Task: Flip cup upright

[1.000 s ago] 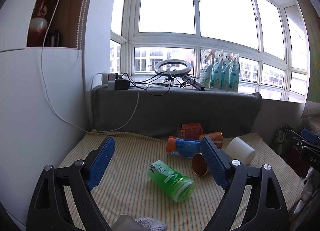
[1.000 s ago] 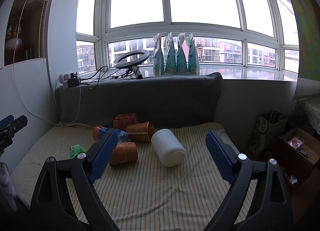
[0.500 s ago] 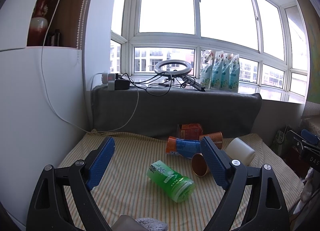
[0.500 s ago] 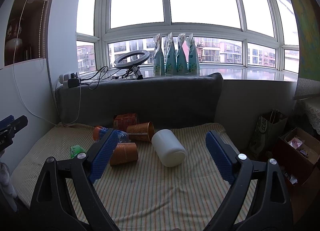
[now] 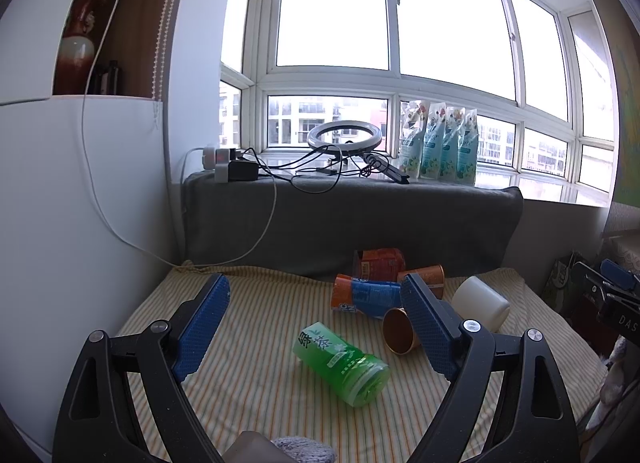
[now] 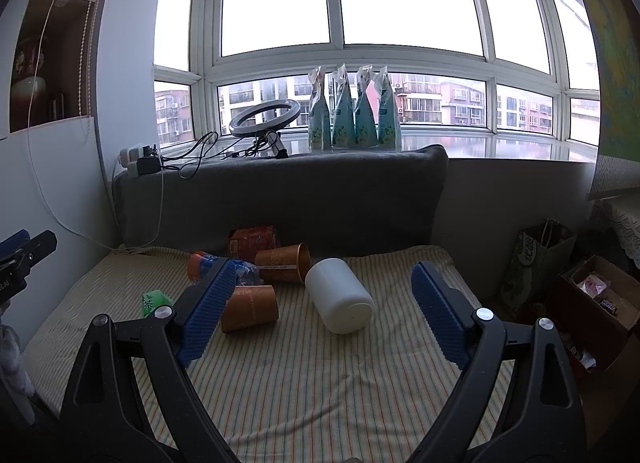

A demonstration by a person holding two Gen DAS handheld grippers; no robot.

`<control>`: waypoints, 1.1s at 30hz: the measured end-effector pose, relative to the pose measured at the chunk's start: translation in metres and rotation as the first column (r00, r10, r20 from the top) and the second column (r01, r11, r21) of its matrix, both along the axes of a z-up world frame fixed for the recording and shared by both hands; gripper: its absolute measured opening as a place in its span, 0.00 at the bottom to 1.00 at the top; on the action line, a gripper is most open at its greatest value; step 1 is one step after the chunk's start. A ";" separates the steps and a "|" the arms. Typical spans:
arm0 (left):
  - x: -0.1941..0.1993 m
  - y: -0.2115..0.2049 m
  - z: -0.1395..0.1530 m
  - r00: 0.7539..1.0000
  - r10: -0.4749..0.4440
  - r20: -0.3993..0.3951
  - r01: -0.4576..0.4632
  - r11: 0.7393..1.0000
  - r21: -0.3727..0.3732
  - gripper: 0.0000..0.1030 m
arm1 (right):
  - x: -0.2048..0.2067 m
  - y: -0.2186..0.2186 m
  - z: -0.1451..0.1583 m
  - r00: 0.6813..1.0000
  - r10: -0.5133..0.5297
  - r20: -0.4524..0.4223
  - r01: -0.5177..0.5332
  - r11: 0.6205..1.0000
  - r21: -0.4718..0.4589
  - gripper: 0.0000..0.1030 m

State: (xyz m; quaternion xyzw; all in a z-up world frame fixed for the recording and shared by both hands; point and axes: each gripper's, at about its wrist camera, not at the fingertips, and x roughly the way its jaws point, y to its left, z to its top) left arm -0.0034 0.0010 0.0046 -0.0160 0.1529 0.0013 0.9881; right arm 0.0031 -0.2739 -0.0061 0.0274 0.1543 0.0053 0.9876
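Observation:
Two orange paper cups lie on their sides on the striped cloth. The near one (image 6: 249,307) (image 5: 398,331) lies just right of my right gripper's left finger. The far one (image 6: 283,263) (image 5: 424,275) lies behind it. A white cup (image 6: 340,301) (image 5: 482,303) lies on its side at centre. My right gripper (image 6: 324,311) is open and empty, held above the cloth with the white cup between its fingers in view. My left gripper (image 5: 316,323) is open and empty above a green tea bottle (image 5: 342,359).
A blue-labelled bottle (image 5: 366,297) and an orange carton (image 5: 380,263) lie near the grey backrest (image 6: 280,199). Cables and a ring light (image 5: 340,135) sit on the sill. A paper bag (image 6: 532,263) and a box (image 6: 592,303) stand right of the cloth.

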 end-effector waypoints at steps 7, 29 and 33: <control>0.000 -0.001 0.000 1.000 -0.002 0.000 0.002 1.000 0.001 0.85 | 0.000 0.000 0.000 1.000 0.001 -0.002 -0.001 1.000 0.001 0.89; 0.008 0.003 -0.007 1.000 -0.002 -0.017 0.002 1.000 -0.002 0.85 | 0.014 0.004 -0.007 0.999 0.024 -0.031 -0.025 1.000 -0.010 0.89; 0.014 0.006 -0.011 1.000 0.000 -0.031 0.000 1.000 -0.005 0.85 | 0.025 0.005 -0.009 0.998 0.048 -0.049 -0.048 0.999 -0.016 0.89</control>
